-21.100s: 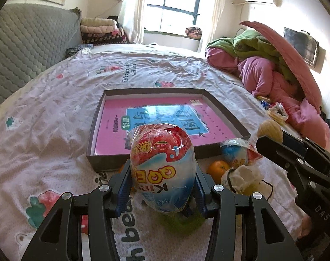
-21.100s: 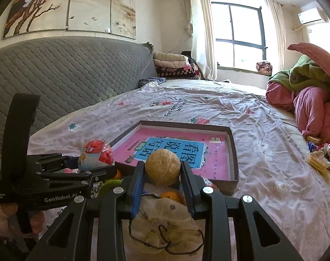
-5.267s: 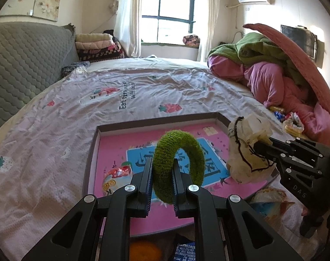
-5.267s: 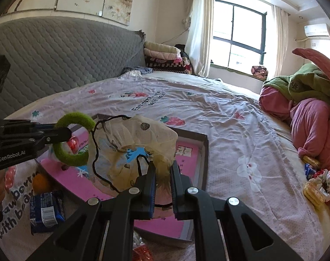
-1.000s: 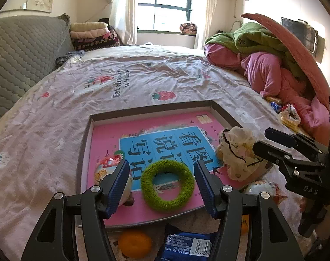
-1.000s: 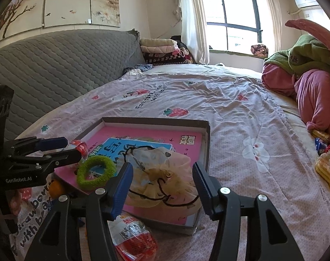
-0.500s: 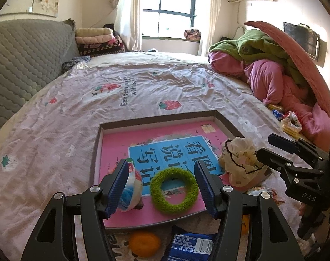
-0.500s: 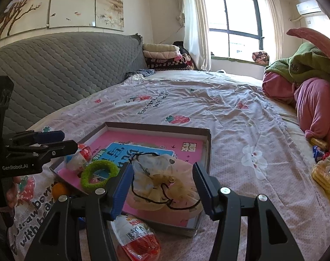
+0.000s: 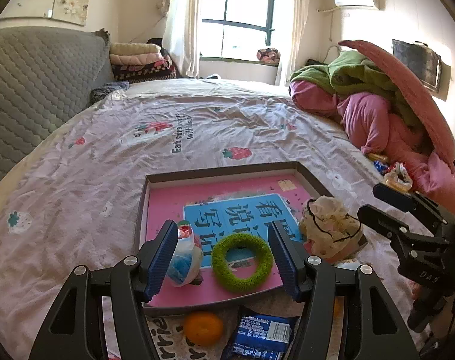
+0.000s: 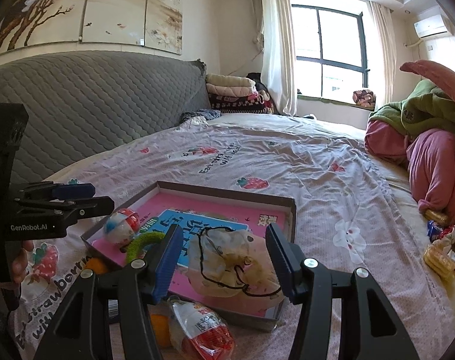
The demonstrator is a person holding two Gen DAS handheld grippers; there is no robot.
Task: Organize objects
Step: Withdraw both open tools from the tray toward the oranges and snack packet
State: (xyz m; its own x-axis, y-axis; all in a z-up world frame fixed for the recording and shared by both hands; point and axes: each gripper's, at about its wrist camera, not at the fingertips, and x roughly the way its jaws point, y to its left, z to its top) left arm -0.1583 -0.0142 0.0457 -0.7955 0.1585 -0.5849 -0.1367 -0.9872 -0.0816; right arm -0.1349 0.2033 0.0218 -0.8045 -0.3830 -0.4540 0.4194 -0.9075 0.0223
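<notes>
Left gripper (image 9: 224,259): jaws wide, holding nothing. Right gripper (image 10: 223,258): jaws wide, holding nothing. The shallow box (image 9: 221,171) lies on the bed (image 9: 107,156). Inside it: wrapped toy egg (image 9: 184,255) near left, green fuzzy ring (image 9: 242,262) just right of the egg, cream drawstring pouch (image 10: 233,262) at the near right corner. Orange (image 9: 203,328) and blue packet (image 9: 259,334) lie on the bed just near of the box.

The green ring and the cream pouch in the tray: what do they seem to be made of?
The green ring looks like fuzzy plush or chenille: its matte surface shows short, dense fibres. The cream pouch seems thin, gauzy, semi-transparent fabric, crumpled, with a black drawstring cord. The tray looks like matte grey cardboard.
</notes>
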